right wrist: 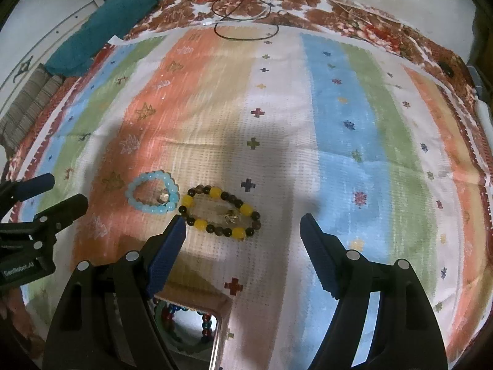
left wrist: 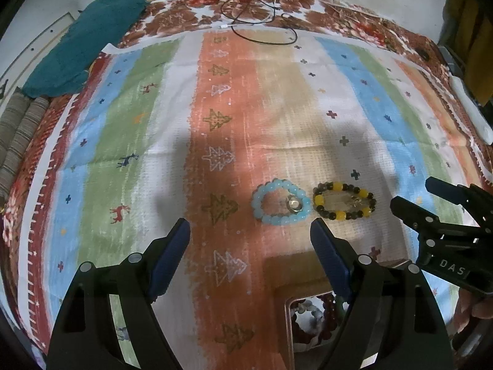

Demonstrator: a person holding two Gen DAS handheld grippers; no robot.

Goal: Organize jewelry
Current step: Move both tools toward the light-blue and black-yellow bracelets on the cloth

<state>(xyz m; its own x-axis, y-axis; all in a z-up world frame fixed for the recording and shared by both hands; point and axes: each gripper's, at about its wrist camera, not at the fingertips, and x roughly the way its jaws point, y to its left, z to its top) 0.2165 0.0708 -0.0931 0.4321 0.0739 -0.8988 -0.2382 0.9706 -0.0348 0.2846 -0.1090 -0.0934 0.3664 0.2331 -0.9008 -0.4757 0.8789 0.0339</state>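
A light blue bead bracelet [left wrist: 280, 202] [right wrist: 153, 195] with a small metal ring inside it lies on the striped cloth. Beside it, to the right, lies a yellow and dark bead bracelet [left wrist: 343, 200] [right wrist: 220, 214] around a small gold charm. A jewelry box [left wrist: 311, 317] [right wrist: 191, 326] with several bead bracelets inside sits just below the fingers. My left gripper [left wrist: 249, 240] is open and empty, just short of the blue bracelet. My right gripper [right wrist: 243, 231] is open and empty, just short of the yellow bracelet. Each gripper shows at the edge of the other's view.
A striped cloth [left wrist: 123, 141] [right wrist: 354, 154] covers a floral bedspread. A teal cloth [left wrist: 89, 40] [right wrist: 104, 27] lies at the back left. A black cable [left wrist: 258, 18] [right wrist: 246, 15] loops at the back middle. Rolled striped fabric [left wrist: 18, 135] lies at the left edge.
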